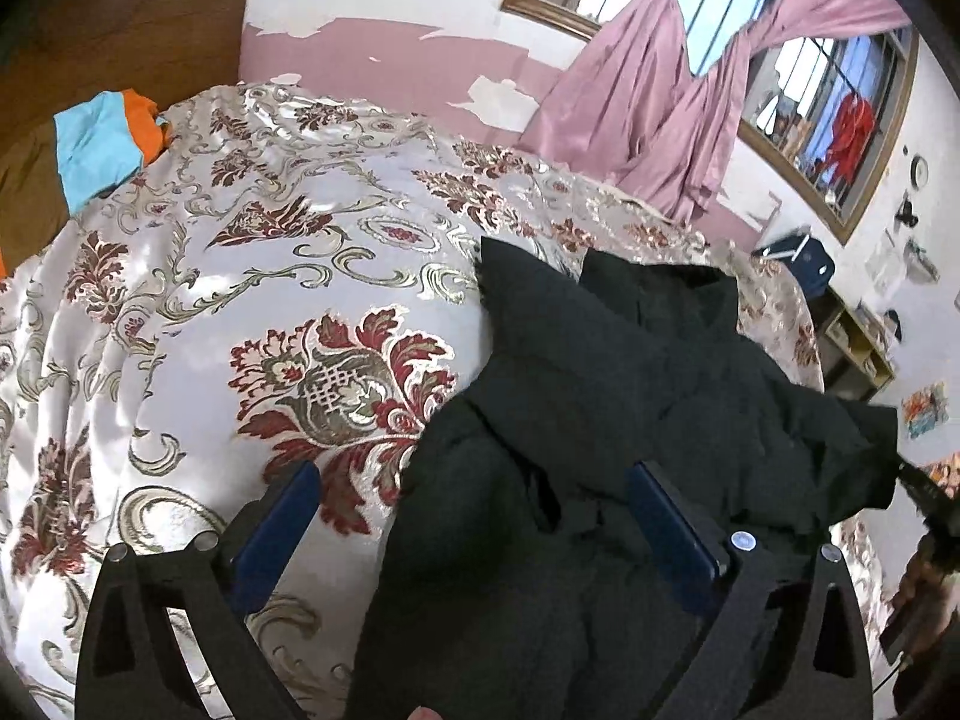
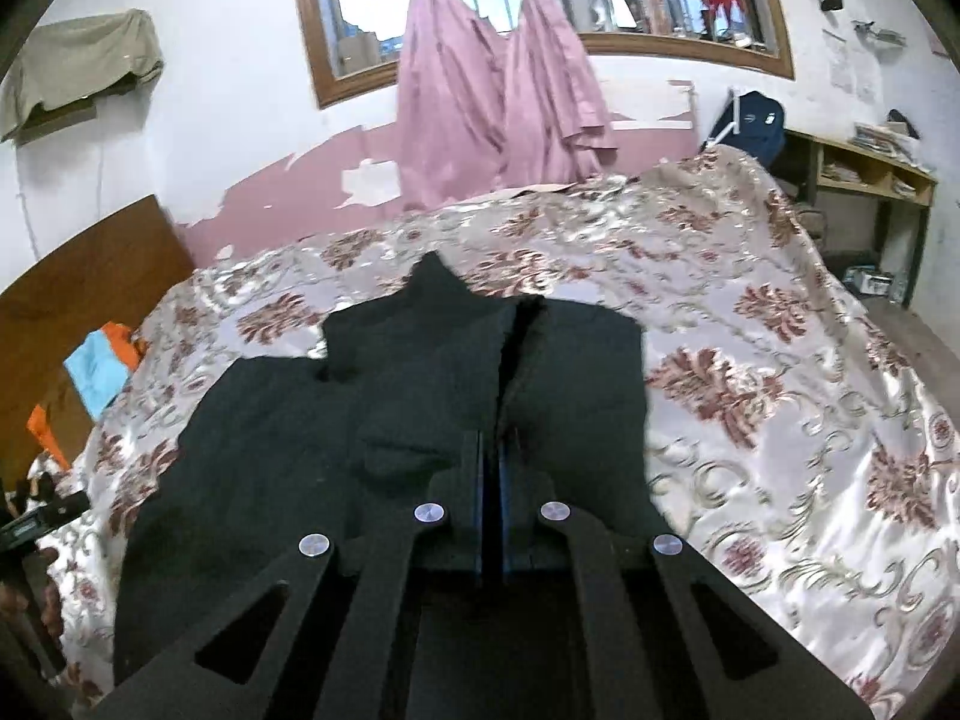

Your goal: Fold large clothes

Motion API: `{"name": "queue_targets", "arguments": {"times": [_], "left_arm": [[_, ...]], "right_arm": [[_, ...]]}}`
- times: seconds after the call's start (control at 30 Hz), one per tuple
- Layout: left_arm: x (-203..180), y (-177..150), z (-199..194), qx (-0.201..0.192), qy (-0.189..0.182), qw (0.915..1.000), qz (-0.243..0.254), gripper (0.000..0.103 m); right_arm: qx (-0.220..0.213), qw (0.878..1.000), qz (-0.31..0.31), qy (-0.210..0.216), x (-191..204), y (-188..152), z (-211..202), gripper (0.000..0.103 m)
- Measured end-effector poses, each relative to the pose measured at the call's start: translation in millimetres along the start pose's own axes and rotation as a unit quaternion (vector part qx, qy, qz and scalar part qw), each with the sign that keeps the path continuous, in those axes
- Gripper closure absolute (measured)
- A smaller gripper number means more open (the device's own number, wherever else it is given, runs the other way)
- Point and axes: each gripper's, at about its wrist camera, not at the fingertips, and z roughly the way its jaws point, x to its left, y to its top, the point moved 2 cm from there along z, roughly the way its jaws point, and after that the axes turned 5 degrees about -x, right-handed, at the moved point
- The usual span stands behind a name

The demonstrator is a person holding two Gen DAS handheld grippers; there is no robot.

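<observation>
Over at the far left of the room a wooden headboard (image 1: 120,30) stands against the wall, and a blue and orange cloth (image 1: 105,141) lies bunched at the corner of the bed just below it. The bed itself is covered by a shiny floral bedspread (image 1: 252,276), cream with dark red flowers and gold scrolls. The left gripper (image 1: 474,498) hangs above it with its jaws spread as wide as they go and nothing between the blue pads: one finger sits over bare bedspread, the other over the edge of the black coat (image 1: 630,396). That coat is the big garment here, spread on the middle of the bed, rumpled on its near side and with its collar end pointing toward the window wall. Seen from the other hand, the coat (image 2: 420,372) lies open down its front, and the right gripper (image 2: 492,462) is directly over that front opening with its jaws pressed together; dark fabric crowds the tips, but I cannot tell whether any of it is pinched between them. Behind the bed, pink curtains (image 2: 498,96) are tied in front of a wood-framed window (image 2: 774,42), and farther right a dark blue backpack (image 2: 753,123) leans beside a wooden shelf (image 2: 864,174).
</observation>
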Motion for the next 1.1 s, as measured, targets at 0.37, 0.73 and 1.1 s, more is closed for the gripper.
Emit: {"name": "queue_targets", "arguments": {"times": [0.37,0.73,1.1], "left_arm": [[-42,9,46,0.004,0.028,0.9984,0.050,0.000],[-141,-5,105,0.010,0.006,0.9830,0.183,0.000],[-149,-41,136,0.020,-0.015,0.9710,0.238,0.000]], "right_arm": [[0.047,0.995,-0.040,-0.078,-21,-27,48,0.079],[0.030,0.987,-0.156,0.010,70,-21,82,0.039],[0.085,0.981,-0.174,0.029,73,-60,121,0.034]]}}
